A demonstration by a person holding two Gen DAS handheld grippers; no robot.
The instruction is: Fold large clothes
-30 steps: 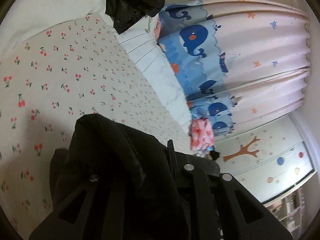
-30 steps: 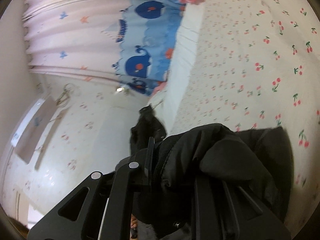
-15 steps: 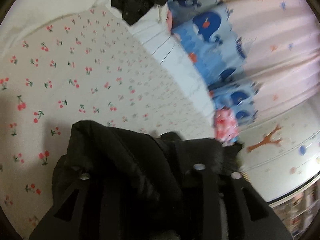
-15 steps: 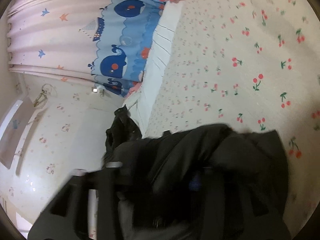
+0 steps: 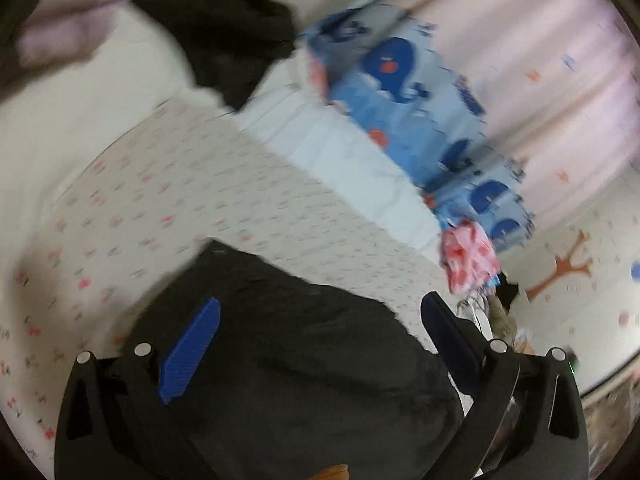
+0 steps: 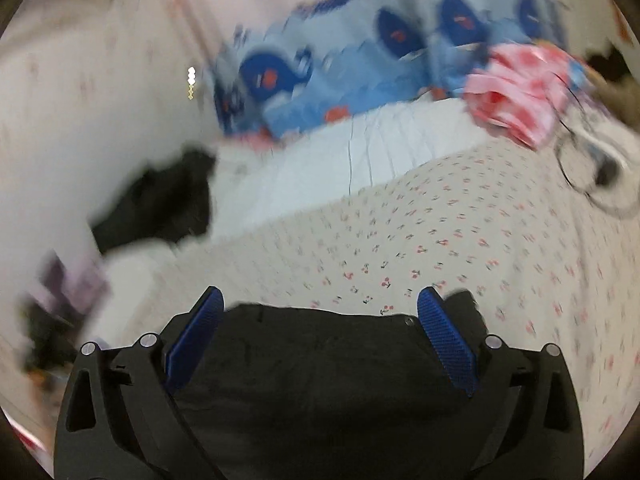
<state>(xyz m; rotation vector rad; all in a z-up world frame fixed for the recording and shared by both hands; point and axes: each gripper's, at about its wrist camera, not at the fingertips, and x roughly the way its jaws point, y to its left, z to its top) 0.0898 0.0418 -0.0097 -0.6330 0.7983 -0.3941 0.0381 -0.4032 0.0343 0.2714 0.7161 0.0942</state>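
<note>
A black garment point(image 5: 304, 344) lies flat on the cherry-print bed sheet point(image 5: 168, 208); it also shows in the right wrist view point(image 6: 320, 376). My left gripper point(image 5: 320, 308) is open, its blue pads point(image 5: 192, 344) spread wide above the garment. My right gripper point(image 6: 320, 300) is open too, its blue pads point(image 6: 444, 336) standing apart over the garment's far edge. Neither gripper holds anything. Both views are motion-blurred.
A second black garment point(image 5: 232, 32) lies at the bed's far corner, also in the right wrist view point(image 6: 160, 204). A pink patterned cloth point(image 6: 516, 96) and a cable point(image 6: 592, 168) lie at the other end. A whale-print curtain point(image 5: 420, 112) hangs behind the bed.
Both grippers were shut on the bunched black garment; now both are open and the garment lies flat on the sheet. Both cameras have swung round.
</note>
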